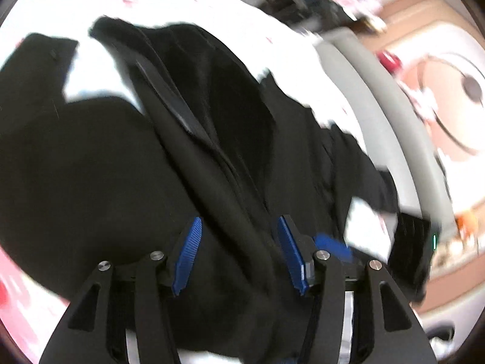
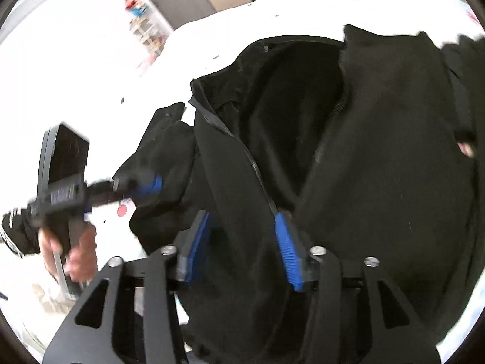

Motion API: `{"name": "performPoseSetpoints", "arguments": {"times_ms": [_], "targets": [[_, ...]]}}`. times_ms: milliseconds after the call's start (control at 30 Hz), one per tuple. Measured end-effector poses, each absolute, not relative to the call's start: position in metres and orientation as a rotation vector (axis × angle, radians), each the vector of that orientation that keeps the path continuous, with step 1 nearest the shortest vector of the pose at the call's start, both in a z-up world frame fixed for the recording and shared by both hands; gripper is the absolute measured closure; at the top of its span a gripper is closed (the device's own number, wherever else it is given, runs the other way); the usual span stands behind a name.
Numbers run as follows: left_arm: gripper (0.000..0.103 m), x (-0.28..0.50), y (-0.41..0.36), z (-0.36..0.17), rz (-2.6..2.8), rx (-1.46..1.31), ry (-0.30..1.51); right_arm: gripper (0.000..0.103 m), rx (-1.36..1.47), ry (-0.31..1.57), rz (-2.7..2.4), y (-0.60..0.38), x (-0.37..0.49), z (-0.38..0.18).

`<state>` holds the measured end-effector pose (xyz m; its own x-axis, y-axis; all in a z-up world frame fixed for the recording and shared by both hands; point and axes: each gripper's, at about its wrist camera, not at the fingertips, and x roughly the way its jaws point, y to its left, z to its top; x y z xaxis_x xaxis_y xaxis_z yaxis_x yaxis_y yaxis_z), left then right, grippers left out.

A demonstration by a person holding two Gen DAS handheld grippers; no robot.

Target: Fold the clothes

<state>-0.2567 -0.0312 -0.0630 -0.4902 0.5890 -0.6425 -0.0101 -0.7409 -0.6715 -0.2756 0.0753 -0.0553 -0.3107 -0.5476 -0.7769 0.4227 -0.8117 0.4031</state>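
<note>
Black zip jacket (image 2: 379,166) lies spread on the white bed cover (image 2: 91,60), front open, collar at the far end, zipper line running away from both cameras, so its long axis sits roughly along both grippers' pointing direction. Right gripper (image 2: 242,242) is over the near hem, just at the lower end of the zipper; the open front panel lies directly ahead of it. Its jaws stand about half open, cloth lies under and between the blue pads (image 2: 286,254), but pads don't look pressed on anything, so nothing gripped. Left gripper (image 1: 239,251) is over the same near edge with a raised fold of the front running up between its fingers; jaws half open too, no clamp visible. In the right view, the left tool (image 2: 145,186) reaches in from the side at the sleeve (image 2: 157,148), blurred. Judgement: left is nearer the sleeve side, right nearer the centre zip; next grab probably wants the front panel edge.
</note>
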Motion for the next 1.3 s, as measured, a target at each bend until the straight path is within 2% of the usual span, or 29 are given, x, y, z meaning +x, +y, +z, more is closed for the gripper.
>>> {"name": "performPoseSetpoints", "arguments": {"times_ms": [133, 267, 333, 400, 433, 467, 500, 533, 567, 633, 700, 867, 1000, 1067, 1100, 1167, 1200, 1233, 1300], "targets": [[0.047, -0.326, -0.065, -0.071, 2.354, -1.27, -1.037, 0.053, 1.444, -0.005, -2.078, 0.058, -0.307, -0.083], [0.047, -0.375, -0.066, -0.104, 2.339, -1.356, -1.14, 0.052, 1.552, -0.031, -2.022, 0.053, -0.329, -0.12], [0.047, -0.385, -0.061, -0.115, 2.337, -1.363, -1.147, 0.048, 1.56, -0.053, -2.007, 0.051, -0.338, -0.129], [0.054, -0.389, -0.059, -0.119, 2.366, -1.368, -1.118, 0.045, 1.523, -0.091, -1.99, 0.048, -0.345, -0.132], [0.065, -0.389, -0.058, -0.118, 2.392, -1.369, -1.088, 0.045, 1.514, -0.103, -1.971, 0.046, -0.347, -0.134], [0.07, -0.388, -0.058, -0.118, 2.417, -1.375, -1.059, 0.045, 1.522, -0.089, -1.957, 0.043, -0.347, -0.139], [0.081, -0.389, -0.059, -0.12, 2.431, -1.41, -1.032, 0.047, 1.529, -0.074, -1.942, 0.04, -0.348, -0.144], [0.083, -0.389, -0.061, -0.121, 2.431, -1.425, -1.029, 0.061, 1.536, -0.06, -1.927, 0.037, -0.348, -0.149], [0.084, -0.39, -0.063, -0.123, 2.43, -1.439, -1.027, 0.067, 1.541, -0.047, -1.914, 0.035, -0.349, -0.154], [0.092, -0.389, -0.066, -0.123, 2.433, -1.453, -1.008, 0.087, 1.521, -0.062, -1.917, 0.036, -0.345, -0.153], [0.096, -0.385, -0.068, -0.114, 2.458, -1.442, -0.96, 0.093, 1.489, -0.065, -1.951, 0.039, -0.341, -0.143], [0.096, -0.406, -0.027, -0.059, 2.476, -1.326, -0.794, 0.095, 1.384, -0.097, -2.078, 0.064, -0.33, -0.114], [0.096, -0.442, 0.065, -0.015, 2.377, -1.216, -0.544, 0.095, 1.24, -0.337, -2.198, 0.131, -0.31, -0.08], [0.095, -0.457, 0.114, -0.016, 2.287, -1.202, -0.499, 0.095, 1.238, -0.405, -2.294, 0.163, -0.306, -0.075], [0.091, -0.467, 0.139, -0.027, 2.204, -1.216, -0.496, 0.095, 1.258, -0.422, -2.349, 0.177, -0.307, -0.076], [0.079, -0.484, 0.175, -0.059, 2.078, -1.326, -0.527, 0.093, 1.393, -0.336, -2.461, 0.186, -0.316, -0.1], [0.066, -0.492, 0.188, -0.079, 2.028, -1.413, -0.557, 0.09, 1.48, -0.325, -2.442, 0.191, -0.318, -0.115], [0.063, -0.498, 0.198, -0.097, 1.981, -1.488, -0.583, 0.086, 1.551, -0.382, -2.398, 0.199, -0.319, -0.128], [0.063, -0.489, 0.188, -0.101, 1.986, -1.462, -0.586, 0.086, 1.593, -0.448, -2.348, 0.212, -0.318, -0.138]]}}
